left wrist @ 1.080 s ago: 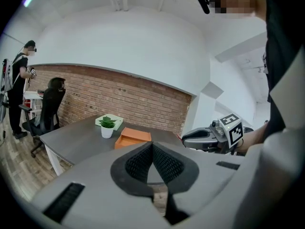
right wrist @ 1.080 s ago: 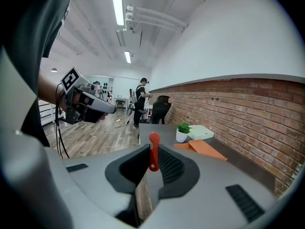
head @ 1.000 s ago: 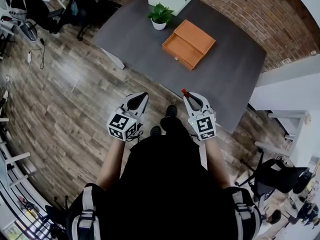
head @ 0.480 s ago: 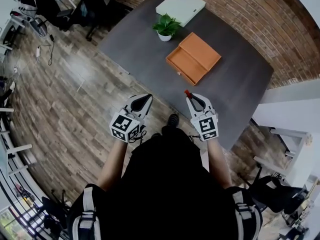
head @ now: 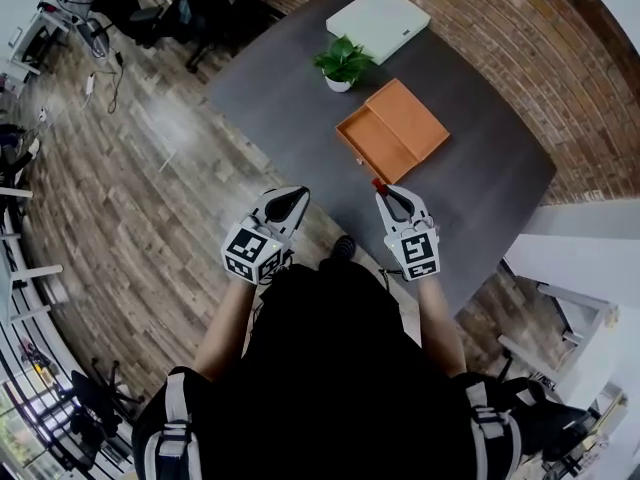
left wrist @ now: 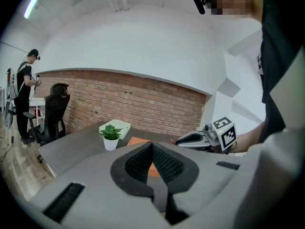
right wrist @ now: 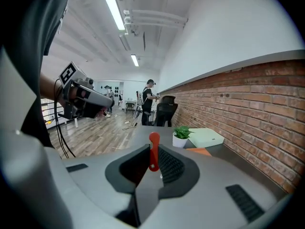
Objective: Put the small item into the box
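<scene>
Jutting lengthwise from right tongs (right wrist: 152, 154), red item (right wrist: 154, 140) faces box (head: 392, 133).

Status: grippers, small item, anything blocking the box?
Left gripper shut, empty. Right gripper shut on small red item, near table edge. Orange box open just ahead; nothing between.

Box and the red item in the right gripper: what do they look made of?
The box: likely wood or board, matte orange; its panels look flat, even and glare-free. The red item: probably smooth plastic, judging by its uniform red colour and rounded end; painted metal can't be excluded.
</scene>
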